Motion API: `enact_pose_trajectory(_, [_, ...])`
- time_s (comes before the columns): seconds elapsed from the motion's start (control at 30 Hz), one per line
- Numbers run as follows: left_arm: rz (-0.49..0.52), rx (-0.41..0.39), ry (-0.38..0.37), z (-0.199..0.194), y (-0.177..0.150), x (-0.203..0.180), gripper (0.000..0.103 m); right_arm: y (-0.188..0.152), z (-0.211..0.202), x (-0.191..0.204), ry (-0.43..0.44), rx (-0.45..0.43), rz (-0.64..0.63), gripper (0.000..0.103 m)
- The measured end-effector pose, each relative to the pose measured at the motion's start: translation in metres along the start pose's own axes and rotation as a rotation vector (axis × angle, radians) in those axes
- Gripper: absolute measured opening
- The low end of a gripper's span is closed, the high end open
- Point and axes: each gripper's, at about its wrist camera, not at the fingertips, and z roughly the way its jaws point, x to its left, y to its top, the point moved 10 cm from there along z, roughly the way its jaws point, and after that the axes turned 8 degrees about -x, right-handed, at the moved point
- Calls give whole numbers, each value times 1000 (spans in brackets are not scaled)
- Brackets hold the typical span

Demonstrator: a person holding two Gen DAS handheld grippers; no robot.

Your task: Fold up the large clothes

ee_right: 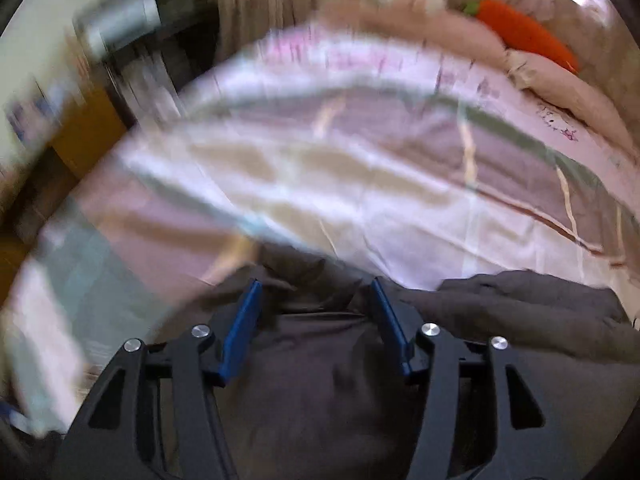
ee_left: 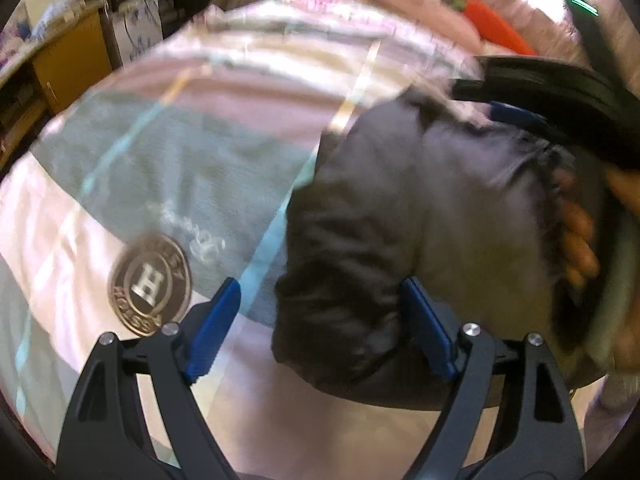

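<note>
Left wrist view: a dark brown garment (ee_left: 400, 216) lies bunched on a bed, filling the right half of the frame, its near edge between the fingers of the left gripper (ee_left: 320, 328).
Garment: thick, soft cloth, rumpled rather than flat; in the right wrist view it spreads across the lower frame (ee_right: 320, 380) and runs off to the right, so it looks not yet laid out for a fold.
Left gripper: blue pads spread wide apart, one over the bedspread, the other against the cloth; nothing is pinched.
Right gripper: (ee_right: 316, 328) fingers also apart, poised low over the garment, cloth showing between them but not clamped. Seen from the left camera, this tool (ee_left: 560, 96) hangs above the far side of the garment, with the person's hand (ee_left: 580, 236) wrapped round its handle.
Likely reason: both tools appear placed at opposite edges of the cloth, probably to take hold and spread or lift it; that is a judgement, and both frames are motion-blurred.
Bedspread: (ee_left: 160, 160) pink, teal and cream blocks, with a round crest print (ee_left: 150, 288) near the left pad.
Beyond: an orange carrot-shaped plush (ee_right: 528, 36) among pillows at the head of the bed; a wooden cabinet (ee_left: 68, 64) to the left.
</note>
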Motion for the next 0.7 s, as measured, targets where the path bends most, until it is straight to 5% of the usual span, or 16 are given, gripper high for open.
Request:
enact_pose_trajectory(0.13, [55,-123,-63,-49,29,-43,83,-9,-129,-56,39,-112,138,74])
enact_pose_trajectory(0.27, [237,-64,-271,-70,28,-162,83,-71,-231,-182,-210,-122,303,80])
enact_pose_trajectory(0.37, [390,-1,-338,-64,13,-254,83,-146,-277,-269,-352,-63,443,80])
enact_pose_trajectory(0.53, [505,124,-429,-39,-21,-373,86,-202,-300,-361,-479,-64,534,88])
enact_pose_trajectory(0.67, [600,103,-310,3,-37,-430,82,-229,-274,-369,-356,-16,564,87])
enact_pose_trajectory(0.7, [605,94,-280,13,-38,-434,79,-234,-270,-369,-357,-16,549,80])
